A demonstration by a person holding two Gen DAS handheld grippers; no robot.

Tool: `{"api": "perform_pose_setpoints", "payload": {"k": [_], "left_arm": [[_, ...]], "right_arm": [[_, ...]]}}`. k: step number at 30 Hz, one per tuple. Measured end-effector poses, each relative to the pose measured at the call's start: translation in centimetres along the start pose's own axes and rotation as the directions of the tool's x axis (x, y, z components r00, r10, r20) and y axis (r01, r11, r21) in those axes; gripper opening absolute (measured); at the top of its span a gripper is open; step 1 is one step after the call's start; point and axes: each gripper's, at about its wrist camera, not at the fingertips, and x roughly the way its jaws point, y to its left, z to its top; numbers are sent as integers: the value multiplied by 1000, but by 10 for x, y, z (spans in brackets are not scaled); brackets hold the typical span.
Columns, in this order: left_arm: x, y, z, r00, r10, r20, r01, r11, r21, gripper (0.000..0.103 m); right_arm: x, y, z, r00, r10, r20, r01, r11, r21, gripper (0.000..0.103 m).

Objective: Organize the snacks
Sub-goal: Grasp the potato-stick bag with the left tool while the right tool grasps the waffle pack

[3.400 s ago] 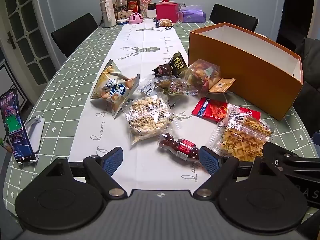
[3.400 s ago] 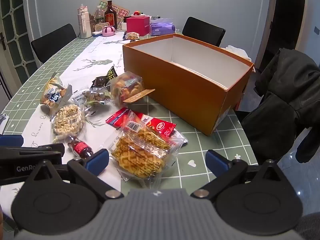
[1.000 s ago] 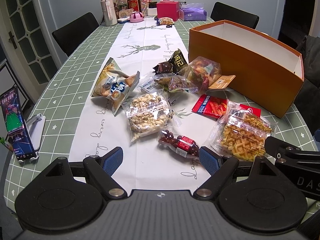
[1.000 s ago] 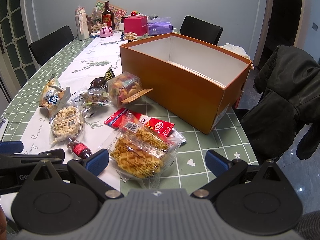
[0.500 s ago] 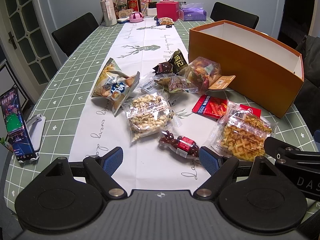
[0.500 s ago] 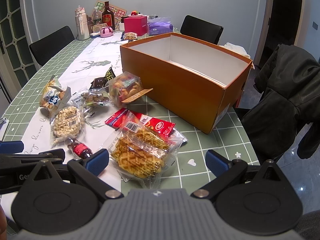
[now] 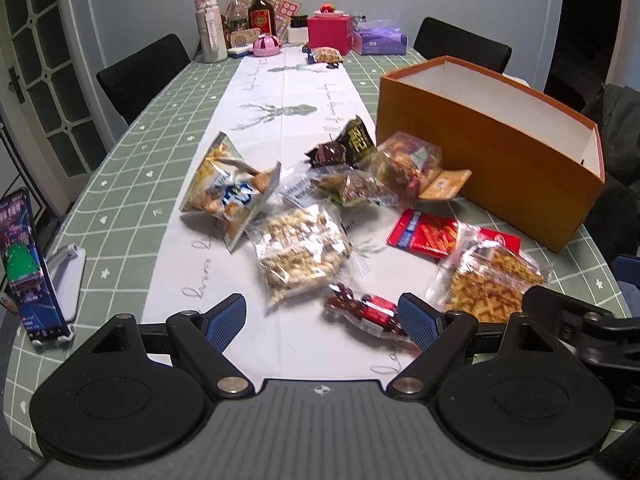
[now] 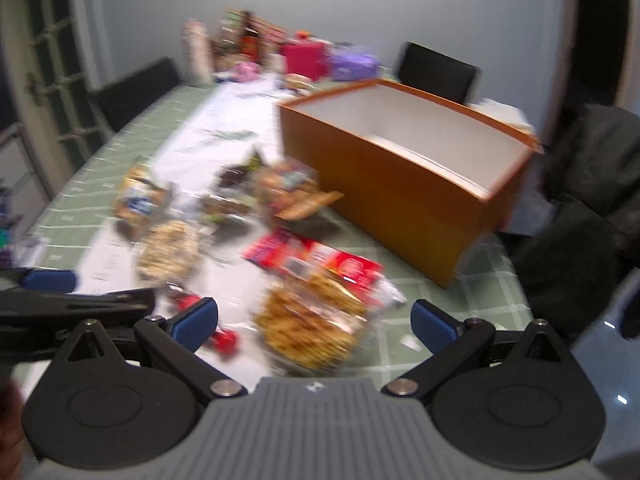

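Left gripper (image 7: 322,316) and right gripper (image 8: 314,322) hover side by side, jaws spread wide, empty.

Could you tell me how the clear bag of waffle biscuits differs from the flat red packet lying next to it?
The waffle bag is clear, so its golden lattice biscuits show; the red packet is printed and opaque. The waffle bag is puffy and bulky, the red packet thin and flat. The waffle bag lies nearer the grippers and overlaps the red packet's edge. Both lie on the table, outside the orange box.

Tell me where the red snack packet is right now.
In the left wrist view the red snack packet lies flat on the table, right of centre, just in front of the orange box and partly tucked under the waffle bag.
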Motion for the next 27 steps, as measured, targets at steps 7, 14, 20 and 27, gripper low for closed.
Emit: {"api": "perform_pose_setpoints", "payload": {"k": [7,14,20,27], "left_arm": [[7,31,14,999,-41,33,43,998,-56,100],[29,52,29,992,-123,32,125,990,-62,100],[49,80,52,997,-46,58,48,998,-46,100],[86,117,75,996,-84,17,86,973,-216,100]], "right_arm": [[4,3,32,994,111,-14,-112,987,-117,100],[31,-6,82,992,124,-24,-127,968,-218,100],[74,-20,110,981,186,-49,-191,969,-155,100],[119,-30,102,957,235,-169,-234,972,24,100]]}}
